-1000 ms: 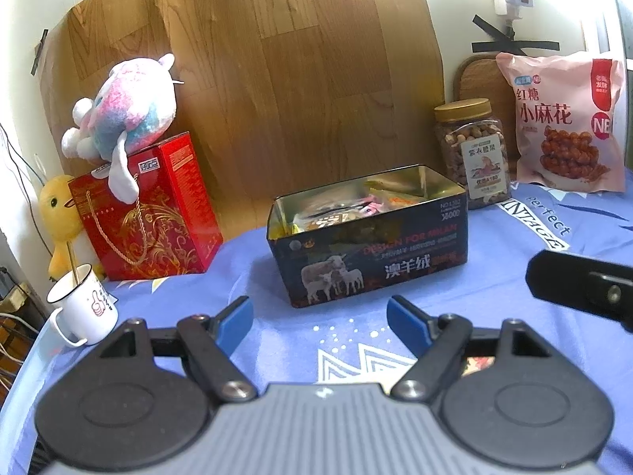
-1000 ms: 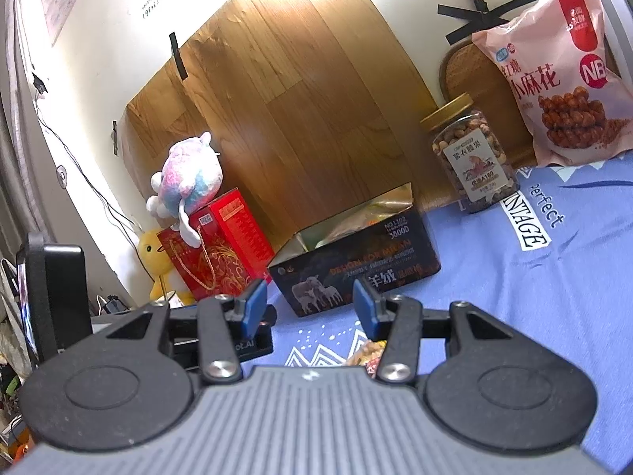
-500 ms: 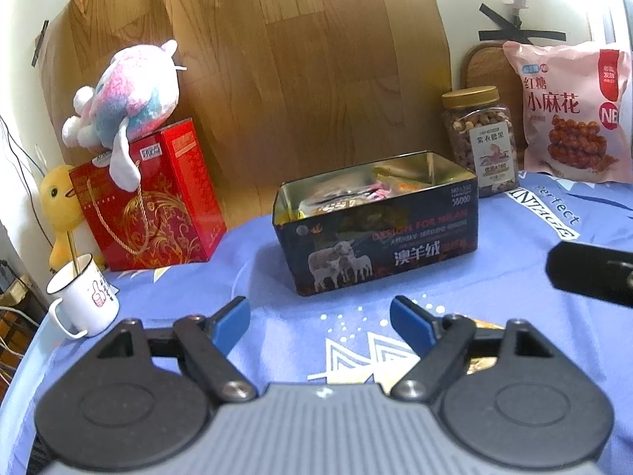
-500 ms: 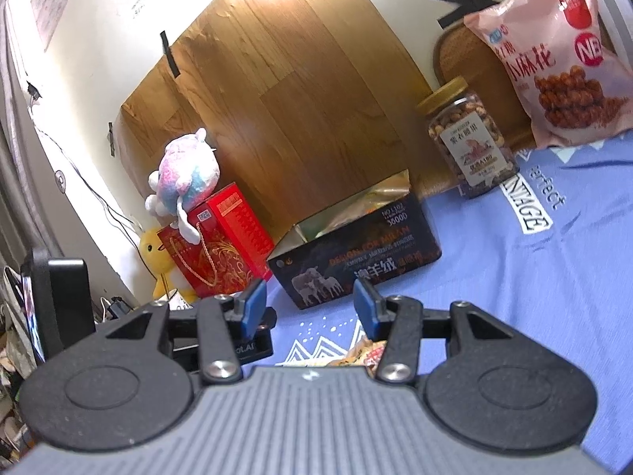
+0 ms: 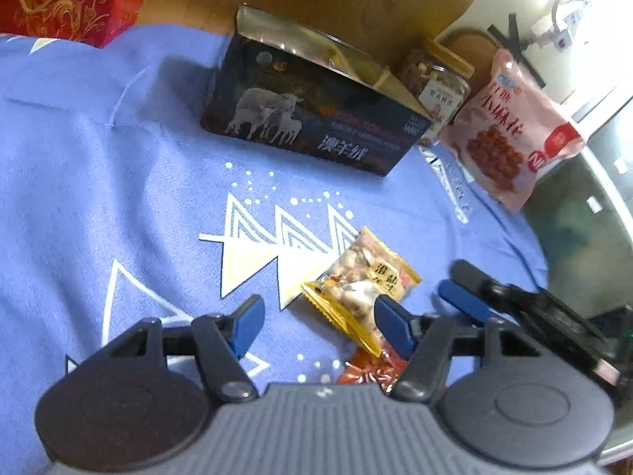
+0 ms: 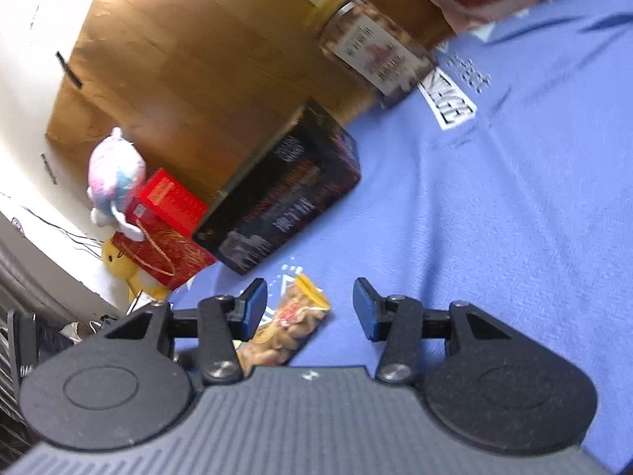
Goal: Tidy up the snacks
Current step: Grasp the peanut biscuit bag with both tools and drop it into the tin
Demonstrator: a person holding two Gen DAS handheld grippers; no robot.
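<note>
A yellow snack packet (image 5: 358, 285) lies on the blue cloth, just ahead of my open left gripper (image 5: 316, 318) and close to its right finger. A red packet (image 5: 372, 370) lies under that finger, partly hidden. In the right wrist view the yellow packet (image 6: 294, 322) lies between the fingers of my open right gripper (image 6: 306, 306), near the left one. The open dark tin (image 5: 308, 114) stands farther back on the cloth; it also shows in the right wrist view (image 6: 285, 194). The right gripper's blue finger (image 5: 461, 303) shows at the right of the left wrist view.
A nut jar (image 5: 439, 87) and a pink snack bag (image 5: 510, 134) stand behind the tin to the right. A red gift box (image 6: 166, 221) with a plush toy (image 6: 112, 178) on it stands to the left. A wooden board (image 6: 198, 59) leans on the wall.
Both grippers have tilted down toward the cloth and moved closer to the snack packets. The yellow packet is now in full view between the fingers. Both stay open.
</note>
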